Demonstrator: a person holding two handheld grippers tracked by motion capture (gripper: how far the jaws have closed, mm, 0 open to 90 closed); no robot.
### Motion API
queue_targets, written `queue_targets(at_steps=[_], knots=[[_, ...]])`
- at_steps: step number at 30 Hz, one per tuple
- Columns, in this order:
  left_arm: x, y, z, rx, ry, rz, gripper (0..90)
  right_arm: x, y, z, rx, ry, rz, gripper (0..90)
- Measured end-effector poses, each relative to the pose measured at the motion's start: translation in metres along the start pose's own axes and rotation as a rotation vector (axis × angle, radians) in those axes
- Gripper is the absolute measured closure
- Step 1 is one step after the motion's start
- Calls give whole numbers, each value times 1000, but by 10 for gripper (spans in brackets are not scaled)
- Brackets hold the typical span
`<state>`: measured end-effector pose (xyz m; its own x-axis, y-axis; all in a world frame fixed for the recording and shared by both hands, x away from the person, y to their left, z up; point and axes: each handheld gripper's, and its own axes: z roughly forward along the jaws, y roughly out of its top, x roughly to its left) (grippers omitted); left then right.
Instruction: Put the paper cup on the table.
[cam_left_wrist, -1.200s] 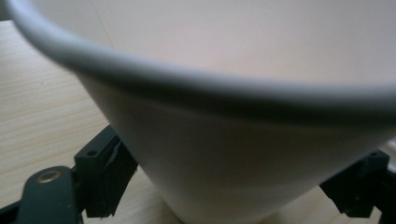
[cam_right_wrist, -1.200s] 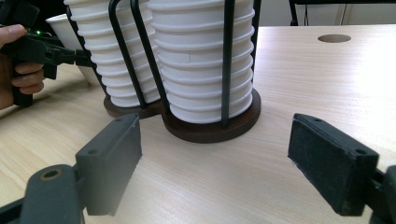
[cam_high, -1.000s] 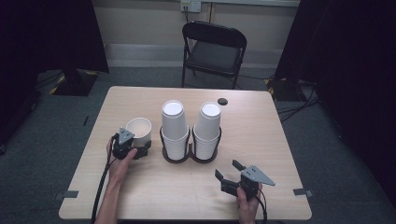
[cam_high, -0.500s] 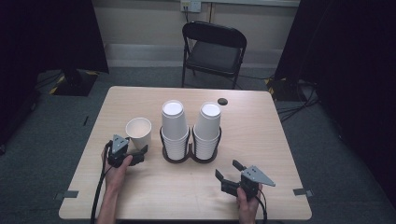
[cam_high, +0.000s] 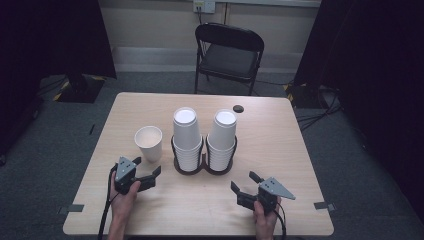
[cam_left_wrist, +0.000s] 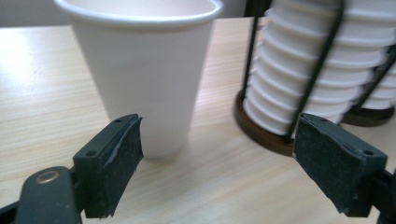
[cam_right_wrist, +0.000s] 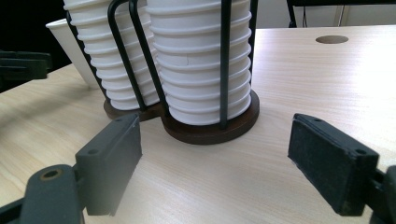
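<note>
**Standing free: one paper cup, both grippers apart from it**

Sitting upright on the table (cam_high: 280, 150), the single paper cup (cam_high: 148, 142) stands just left of the two-ring cup holder (cam_high: 203, 167), apart from it. The left gripper (cam_high: 154, 176) lies nearer the person, with its jaws spread and nothing between them; in the left gripper view the cup (cam_left_wrist: 144, 79) rises just past the left pad, its rim cut off at the top edge, and whether pad and cup touch cannot be told. The right gripper (cam_high: 243, 182) rests at the near right, jaws wide and empty. In the right gripper view the stacked cups (cam_right_wrist: 201, 60) run out of the top, and the wire frame hides parts of them. A folding chair (cam_high: 228, 55) stands beyond the table.
</note>
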<state>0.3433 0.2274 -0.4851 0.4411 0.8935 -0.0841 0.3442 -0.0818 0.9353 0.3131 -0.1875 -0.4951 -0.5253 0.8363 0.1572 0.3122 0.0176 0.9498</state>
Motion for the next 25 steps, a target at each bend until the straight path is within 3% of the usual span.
queue_targets(at_steps=[2,5,8,11,15,18,22,25], knots=[[-5,1,-6,-6,13,11,155,0,0,0,0,0,-3,166],[-11,0,-16,-32,3,-10,155,1,0,0,1,-2,-10,167],[-21,-3,-22,-36,6,19,155,1,0,0,3,-1,-7,166],[-27,-6,-25,-48,9,6,155,1,0,0,1,-1,-9,167],[-39,-12,-27,-37,26,50,157,1,0,1,2,-6,-16,167],[-48,-17,-28,-54,-4,40,154,2,0,1,5,-15,-26,167],[-57,-25,-24,-65,-5,52,157,4,0,2,17,-32,-36,167],[-58,-26,-25,-80,17,67,156,4,1,3,24,-47,-32,159]])
